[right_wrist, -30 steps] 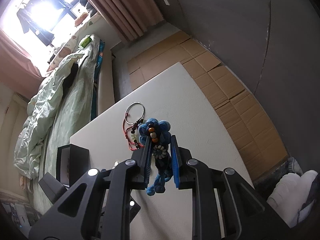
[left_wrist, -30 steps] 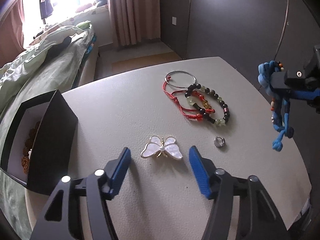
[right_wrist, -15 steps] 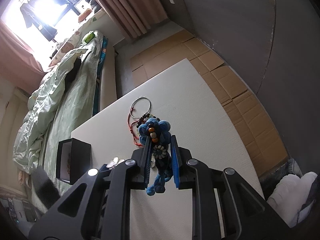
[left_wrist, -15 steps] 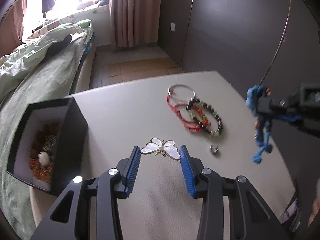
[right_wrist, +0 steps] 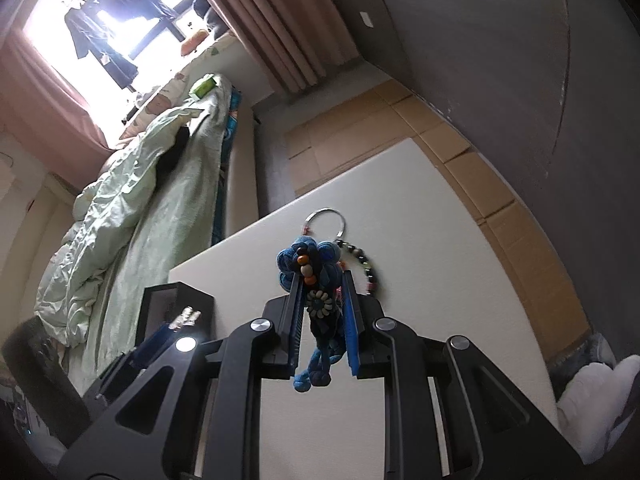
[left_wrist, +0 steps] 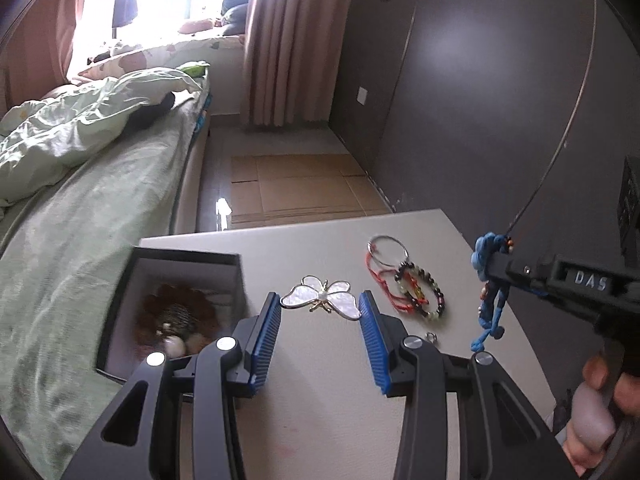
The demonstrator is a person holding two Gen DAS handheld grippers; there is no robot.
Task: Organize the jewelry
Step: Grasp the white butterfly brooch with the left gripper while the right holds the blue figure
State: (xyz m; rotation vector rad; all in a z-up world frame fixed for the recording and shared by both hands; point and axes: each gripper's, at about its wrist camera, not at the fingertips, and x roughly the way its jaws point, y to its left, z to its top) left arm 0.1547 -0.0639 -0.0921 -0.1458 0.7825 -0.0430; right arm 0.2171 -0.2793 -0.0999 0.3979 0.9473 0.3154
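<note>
My left gripper (left_wrist: 319,305) is shut on a white butterfly brooch (left_wrist: 320,298) and holds it above the table. My right gripper (right_wrist: 321,282) is shut on a blue knotted cord ornament (right_wrist: 316,312), which hangs above the table; it also shows in the left wrist view (left_wrist: 491,292). An open black box (left_wrist: 172,308) with beads and a pearl piece inside stands at the table's left. A silver bangle (left_wrist: 386,246), red cord bracelet (left_wrist: 384,284), beaded bracelet (left_wrist: 424,292) and small ring (left_wrist: 431,337) lie on the table.
The white table (left_wrist: 328,392) has its right edge near the dark wall (left_wrist: 480,100). A bed with green bedding (left_wrist: 80,184) runs along the left. Cardboard sheets (left_wrist: 296,184) cover the floor beyond the table.
My left gripper closed on the butterfly brooch and lifted it, moving left toward the box. My right gripper kept hold of the blue ornament.
</note>
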